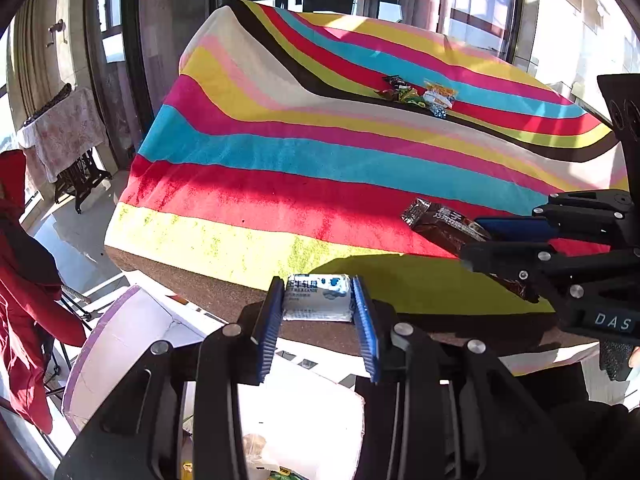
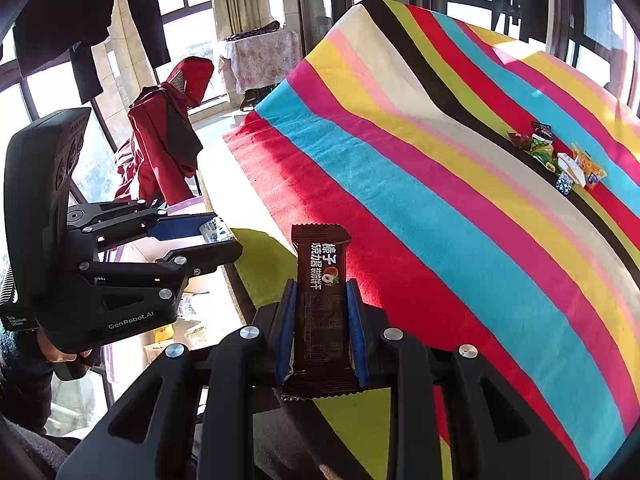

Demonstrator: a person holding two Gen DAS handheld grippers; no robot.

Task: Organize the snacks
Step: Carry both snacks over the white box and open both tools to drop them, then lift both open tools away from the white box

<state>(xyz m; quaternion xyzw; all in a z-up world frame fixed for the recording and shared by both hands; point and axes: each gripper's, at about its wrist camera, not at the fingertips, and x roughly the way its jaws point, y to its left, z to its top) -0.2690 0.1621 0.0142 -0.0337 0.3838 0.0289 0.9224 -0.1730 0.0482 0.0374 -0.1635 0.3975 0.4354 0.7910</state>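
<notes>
My left gripper (image 1: 318,288) is shut on a white and blue snack packet (image 1: 318,298), held above the near edge of the striped table (image 1: 280,184). The right gripper (image 2: 322,292) is shut on a dark brown wafer bar (image 2: 322,304) that stands upright between its blue pads. In the left wrist view that bar (image 1: 444,222) and the right gripper (image 1: 472,240) show at the right, over the red stripe. The left gripper (image 2: 224,240) with its packet (image 2: 216,232) appears at the left of the right wrist view. A small pile of loose snacks (image 1: 420,94) lies far back on the table (image 2: 480,200), also seen as the snack pile (image 2: 560,158).
A white box with a lilac rim (image 1: 132,344) sits below the table's near edge, under the left gripper. A red jacket on a chair (image 2: 168,132) and a small cloth-covered stand (image 1: 64,132) are off to the left by the windows.
</notes>
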